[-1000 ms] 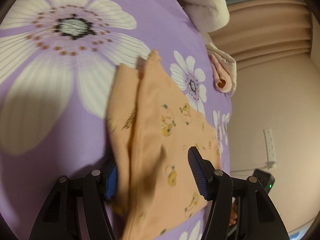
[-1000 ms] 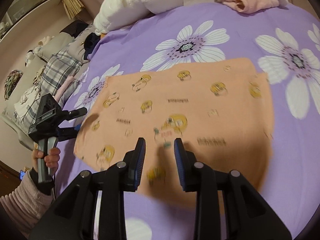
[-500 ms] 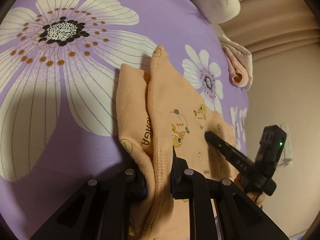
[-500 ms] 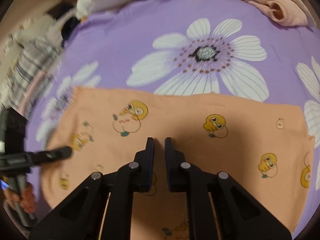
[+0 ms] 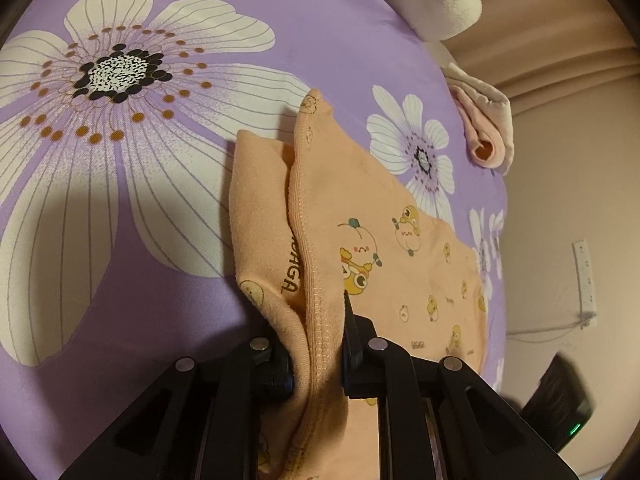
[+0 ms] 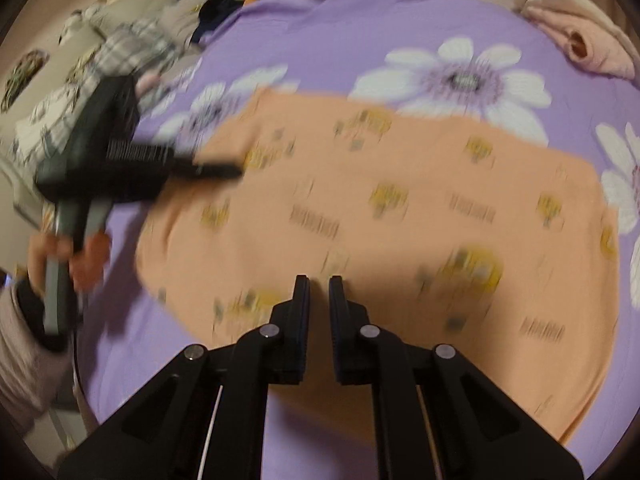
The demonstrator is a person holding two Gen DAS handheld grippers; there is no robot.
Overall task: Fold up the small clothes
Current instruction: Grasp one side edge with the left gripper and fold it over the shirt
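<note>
Dark capital letters are printed on the peach garment (image 5: 408, 264), running along its stitched hem in the left wrist view. "AGA." can be read there, with part of an earlier letter lost in the fold, so the whole word cannot be made out. A much smaller print of the same kind of word is seen lower on the cloth near the right finger, too small to be read with certainty. In the right wrist view, dark word-like marks are repeated across the garment (image 6: 400, 208), but they are blurred and cannot be read.
</note>
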